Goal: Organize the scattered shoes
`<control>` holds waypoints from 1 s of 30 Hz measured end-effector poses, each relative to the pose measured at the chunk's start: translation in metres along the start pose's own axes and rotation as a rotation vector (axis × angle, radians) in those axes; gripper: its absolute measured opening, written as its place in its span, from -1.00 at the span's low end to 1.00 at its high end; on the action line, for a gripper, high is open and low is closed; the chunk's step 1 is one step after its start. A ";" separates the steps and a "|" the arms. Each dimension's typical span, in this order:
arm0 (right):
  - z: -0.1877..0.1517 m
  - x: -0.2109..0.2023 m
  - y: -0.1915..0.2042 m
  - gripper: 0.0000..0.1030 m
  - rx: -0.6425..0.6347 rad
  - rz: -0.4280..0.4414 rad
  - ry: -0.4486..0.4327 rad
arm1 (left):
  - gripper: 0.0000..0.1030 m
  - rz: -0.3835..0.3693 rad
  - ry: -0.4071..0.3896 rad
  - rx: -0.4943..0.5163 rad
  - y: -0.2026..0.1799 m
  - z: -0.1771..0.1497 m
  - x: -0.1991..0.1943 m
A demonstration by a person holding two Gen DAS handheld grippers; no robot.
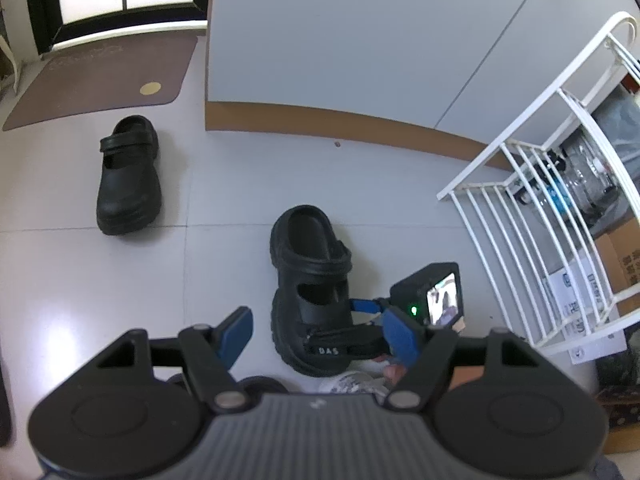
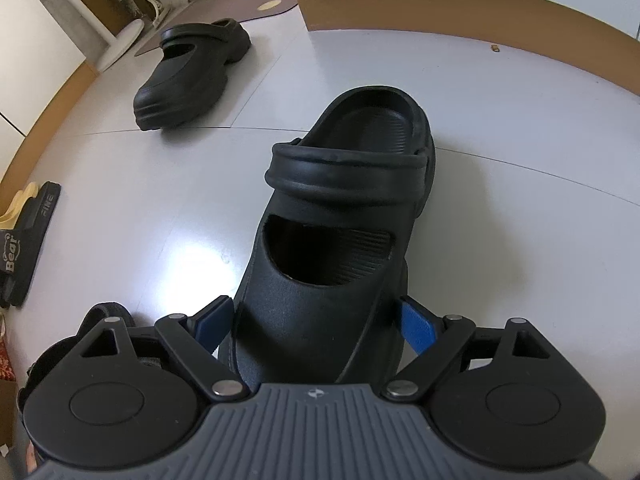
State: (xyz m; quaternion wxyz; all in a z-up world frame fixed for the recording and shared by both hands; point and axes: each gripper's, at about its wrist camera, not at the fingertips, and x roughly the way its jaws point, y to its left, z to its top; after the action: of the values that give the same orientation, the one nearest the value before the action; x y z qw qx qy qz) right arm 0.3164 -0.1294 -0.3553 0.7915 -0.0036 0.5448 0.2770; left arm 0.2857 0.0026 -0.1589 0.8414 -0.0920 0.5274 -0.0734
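Right gripper straddling the toe of the near clog, not yet clamped.

At the bottom of the right wrist view the right gripper [image 2: 316, 320] stands wide apart, its pads flanking the toe of the near black clog [image 2: 332, 240] with gaps showing; moulded foam by its look, probably light, springy, matte, best pinched across the toe sidewalls. The left gripper [image 1: 316, 332] hangs apart and empty. The second clog [image 2: 192, 72] lies upper left.
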 end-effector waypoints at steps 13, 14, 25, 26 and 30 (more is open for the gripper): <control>-0.004 -0.003 0.005 0.74 -0.059 0.036 0.027 | 0.46 0.012 0.013 0.011 -0.008 -0.002 0.008; -0.005 -0.004 0.004 0.74 -0.047 0.039 0.028 | 0.46 0.012 0.014 0.011 -0.009 -0.002 0.008; -0.002 -0.003 0.003 0.77 0.003 0.045 0.013 | 0.46 0.019 0.014 0.026 -0.002 -0.002 0.008; -0.001 -0.008 0.000 0.78 0.025 0.048 -0.010 | 0.46 0.021 0.013 0.028 -0.001 -0.003 0.008; 0.003 -0.024 -0.007 0.80 0.055 0.051 -0.057 | 0.47 0.064 -0.006 0.073 0.006 -0.003 0.008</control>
State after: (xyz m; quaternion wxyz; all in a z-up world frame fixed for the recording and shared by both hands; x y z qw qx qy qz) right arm 0.3160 -0.1452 -0.3355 0.7990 0.0400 0.5294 0.2822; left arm 0.2869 0.0061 -0.1688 0.8476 -0.0446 0.5246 -0.0655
